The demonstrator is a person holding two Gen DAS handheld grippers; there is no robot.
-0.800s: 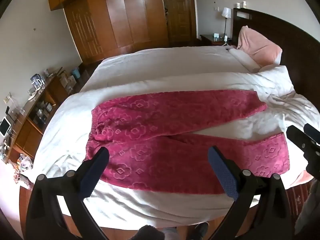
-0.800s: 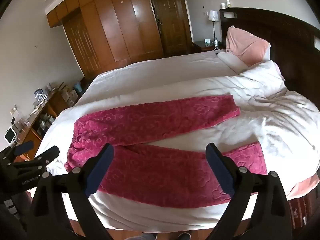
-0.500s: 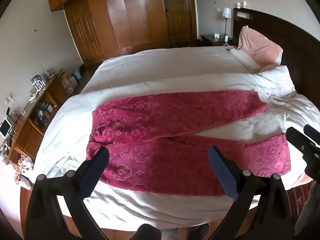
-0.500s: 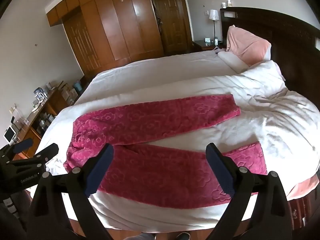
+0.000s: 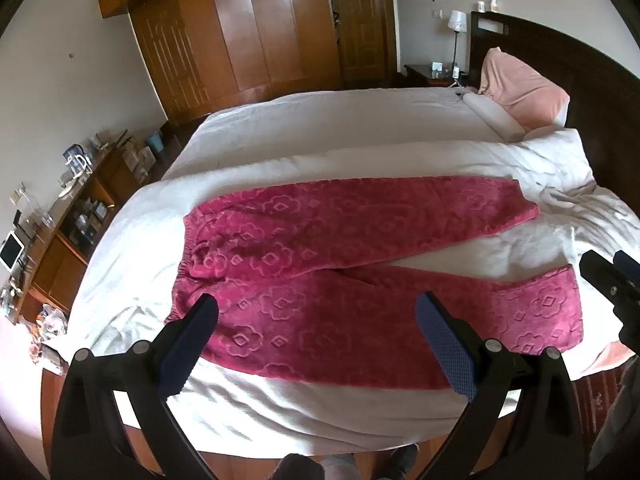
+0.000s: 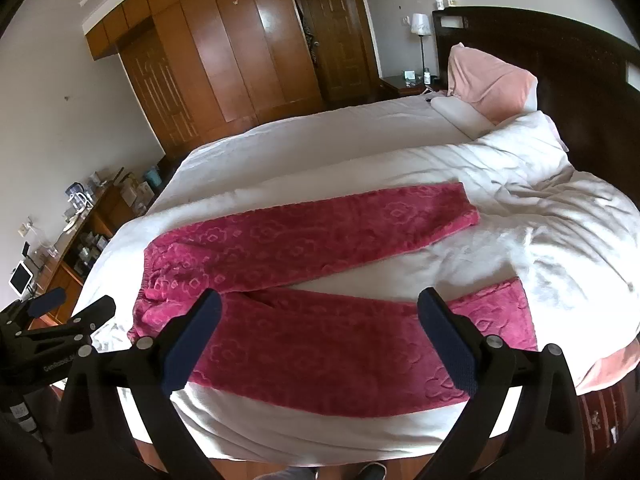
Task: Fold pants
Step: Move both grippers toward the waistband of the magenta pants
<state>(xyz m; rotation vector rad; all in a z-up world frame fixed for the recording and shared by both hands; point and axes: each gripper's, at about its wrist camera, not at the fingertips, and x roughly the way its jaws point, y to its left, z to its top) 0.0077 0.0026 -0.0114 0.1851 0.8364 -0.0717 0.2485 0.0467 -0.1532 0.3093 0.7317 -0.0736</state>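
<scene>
Pants: pink fleece pants (image 5: 360, 264) lie flat on the bed (image 5: 320, 128), just ahead of and below both tools.
Long axis: crosswise; waistband nearer left tool (image 5: 316, 320), cuffs nearer right tool (image 6: 320, 320).
Tools: both spread wide, empty.

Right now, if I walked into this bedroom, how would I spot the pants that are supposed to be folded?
Look at the big bed with white bedding in front of the wooden wardrobe. The pants lie spread flat across its near side, waistband left, legs splayed apart to the right. They are the only deep pink, flower-embossed fleece there; the pillow is paler pink.
</scene>
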